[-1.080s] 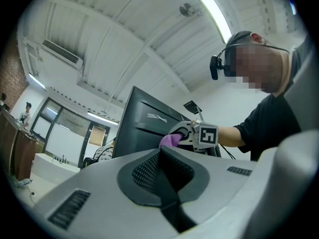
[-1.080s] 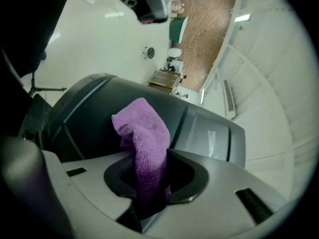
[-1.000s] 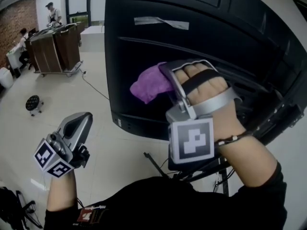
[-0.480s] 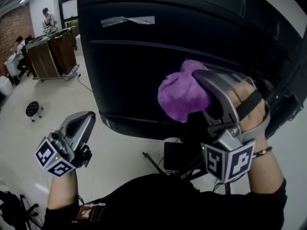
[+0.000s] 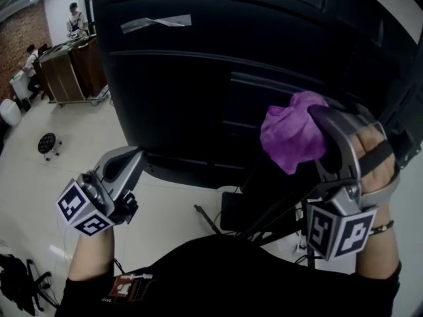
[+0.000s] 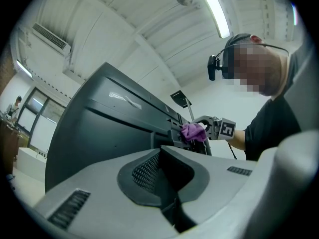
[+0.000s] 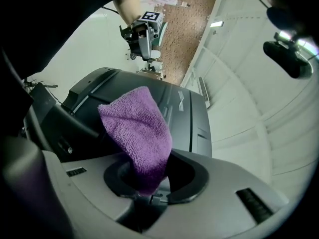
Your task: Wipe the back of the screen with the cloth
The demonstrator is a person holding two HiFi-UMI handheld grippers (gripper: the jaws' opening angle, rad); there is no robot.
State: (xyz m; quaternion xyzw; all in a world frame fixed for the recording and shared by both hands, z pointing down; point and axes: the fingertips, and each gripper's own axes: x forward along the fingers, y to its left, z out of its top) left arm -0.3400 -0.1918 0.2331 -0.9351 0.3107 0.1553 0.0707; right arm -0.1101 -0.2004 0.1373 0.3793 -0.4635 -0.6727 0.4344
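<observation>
The screen (image 5: 218,71) is a big black panel with its ribbed back facing me. My right gripper (image 5: 318,125) is shut on the purple cloth (image 5: 294,137) and holds it against the panel's right part, near the stand mount. In the right gripper view the cloth (image 7: 137,133) bulges up out of the shut jaws in front of the screen (image 7: 192,118). My left gripper (image 5: 134,156) is shut and holds nothing, just below the screen's lower left edge. From the left gripper view the screen (image 6: 99,128) fills the left, with the cloth (image 6: 192,131) far off.
A strip of grey tape (image 5: 155,22) sticks to the upper back. Stand legs and cables (image 5: 264,207) run under the screen. A wooden cart (image 5: 69,71), two people and a round stool (image 5: 46,142) are far left on the tiled floor. A black bag (image 5: 20,282) lies at lower left.
My right gripper has carried the cloth rightward across the back of the screen. My left gripper has risen a little, closer to the screen's lower edge.
</observation>
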